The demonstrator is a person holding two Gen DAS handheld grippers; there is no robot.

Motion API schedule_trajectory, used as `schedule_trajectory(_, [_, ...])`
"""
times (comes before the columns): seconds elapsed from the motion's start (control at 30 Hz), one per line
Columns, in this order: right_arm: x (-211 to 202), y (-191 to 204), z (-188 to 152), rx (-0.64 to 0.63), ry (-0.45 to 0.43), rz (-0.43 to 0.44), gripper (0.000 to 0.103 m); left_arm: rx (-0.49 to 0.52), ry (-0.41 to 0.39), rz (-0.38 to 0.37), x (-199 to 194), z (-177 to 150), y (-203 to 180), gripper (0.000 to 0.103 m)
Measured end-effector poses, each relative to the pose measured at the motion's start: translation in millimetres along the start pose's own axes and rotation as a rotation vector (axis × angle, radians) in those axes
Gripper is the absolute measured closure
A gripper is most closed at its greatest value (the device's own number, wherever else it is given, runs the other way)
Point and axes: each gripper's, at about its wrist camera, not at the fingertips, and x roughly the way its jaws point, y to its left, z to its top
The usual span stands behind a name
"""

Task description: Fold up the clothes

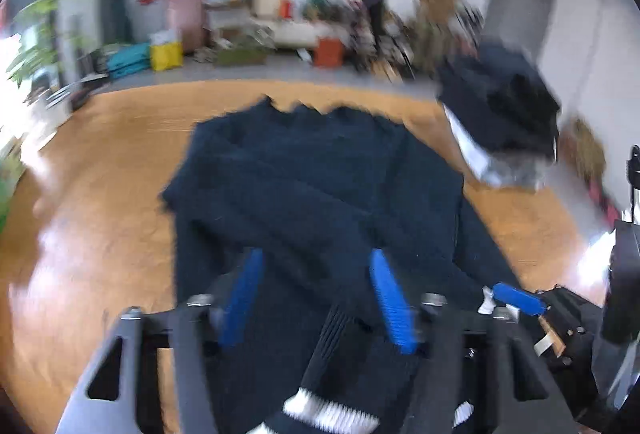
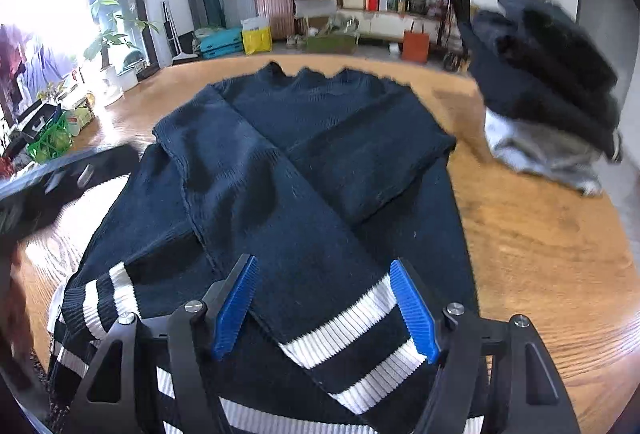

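navy sweater [image 2: 304, 161] lies flat mid-frame on the wood table [image 2: 540, 254], both sleeves crossed over the body. sleeve step looks done. right gripper [image 2: 326, 308] open over the striped cuff [image 2: 360, 346], left gripper [image 1: 316, 298] open, nothing held. next prob: grab the hem at bottom of frame, fold up toward the collar.

Cluttered home room, suitcase [image 2: 274, 9], houseplant [image 2: 114, 29] (by window)
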Motion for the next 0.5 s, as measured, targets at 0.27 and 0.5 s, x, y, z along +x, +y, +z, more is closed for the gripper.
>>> schedule_trajectory(0.27, [2.1,-29.9,-15.5,0.015,0.038,0.009,0.030,0.098,0.218,-0.053,79.0,29.7,8.6,0.083])
schedule_trajectory(0.5, [2.4,-49.6,-19.0,0.049,0.027,0.091,0.030,-0.102,0.248,-0.150,81.1,52.0,91.3,0.085])
